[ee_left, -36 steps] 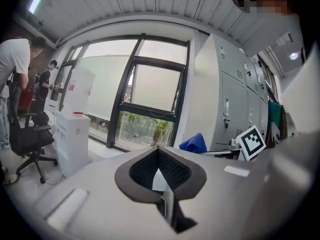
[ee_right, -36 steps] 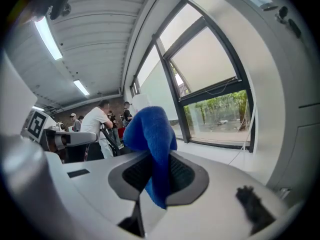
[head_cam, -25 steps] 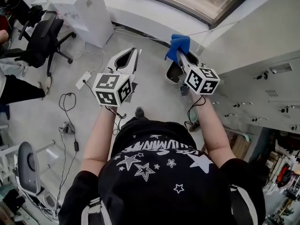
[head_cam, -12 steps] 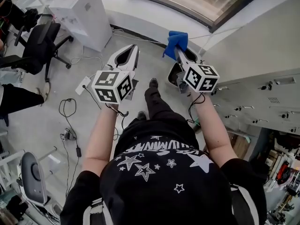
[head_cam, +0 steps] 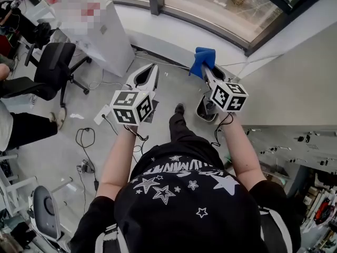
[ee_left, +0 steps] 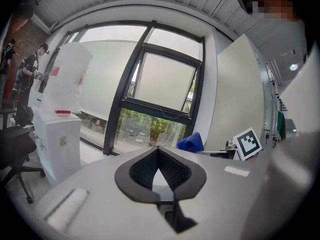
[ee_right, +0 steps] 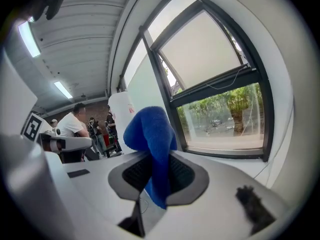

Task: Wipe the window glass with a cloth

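Note:
The window glass (head_cam: 221, 9) runs across the far wall, above a low white sill, and fills the left gripper view (ee_left: 165, 84) and the right gripper view (ee_right: 225, 109) behind the jaws. A blue cloth (head_cam: 202, 57) sticks up from my right gripper (head_cam: 204, 68), which is shut on it; the cloth (ee_right: 150, 134) hangs down between the pads. The cloth is still short of the glass. My left gripper (head_cam: 152, 70) is held level beside it, shut with nothing between its tips (ee_left: 159, 151). From that side the blue cloth (ee_left: 191, 143) shows at the right.
A white cabinet (head_cam: 100, 30) stands left of the window. An office chair (head_cam: 52, 62) and floor cables (head_cam: 84, 141) lie to the left. A dark bin (head_cam: 208, 107) sits below the right gripper. Grey cabinets (head_cam: 295, 141) line the right. People (ee_right: 75, 124) stand behind.
The person has stepped toward the window, one leg forward. Both grippers have come nearer the glass, and more of the window shows. The cloth stays held.

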Motion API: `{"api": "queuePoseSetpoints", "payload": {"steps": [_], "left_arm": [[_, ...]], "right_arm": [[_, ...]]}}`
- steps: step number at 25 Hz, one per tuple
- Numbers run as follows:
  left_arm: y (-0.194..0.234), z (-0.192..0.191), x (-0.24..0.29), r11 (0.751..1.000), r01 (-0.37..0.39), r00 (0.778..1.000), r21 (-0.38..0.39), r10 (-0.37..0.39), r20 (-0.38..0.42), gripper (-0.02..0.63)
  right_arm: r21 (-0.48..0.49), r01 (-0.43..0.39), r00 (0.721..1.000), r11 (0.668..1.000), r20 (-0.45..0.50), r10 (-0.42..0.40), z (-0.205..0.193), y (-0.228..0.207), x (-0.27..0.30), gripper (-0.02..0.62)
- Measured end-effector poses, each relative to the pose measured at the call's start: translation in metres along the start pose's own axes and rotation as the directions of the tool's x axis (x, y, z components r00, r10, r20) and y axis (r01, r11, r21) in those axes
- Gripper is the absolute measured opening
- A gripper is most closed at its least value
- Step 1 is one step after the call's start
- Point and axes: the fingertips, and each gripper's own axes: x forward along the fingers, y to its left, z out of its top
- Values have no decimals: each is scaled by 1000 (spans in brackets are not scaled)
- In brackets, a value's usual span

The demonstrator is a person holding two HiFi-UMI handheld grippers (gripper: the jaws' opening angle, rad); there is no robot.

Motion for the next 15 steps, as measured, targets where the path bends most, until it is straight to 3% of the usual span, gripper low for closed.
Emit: {"api": "queuePoseSetpoints", "payload": {"steps": [6, 15], "left_arm": [[13, 24, 75, 999, 38, 998, 21, -37, -44, 8], [-3, 44, 170, 990, 127, 988, 67, -120, -96, 8]], "right_arm": [[61, 52, 996, 997, 63, -55, 40, -60, 40, 74], [111, 125, 989, 986, 60, -132, 58, -131, 59, 74]]}}
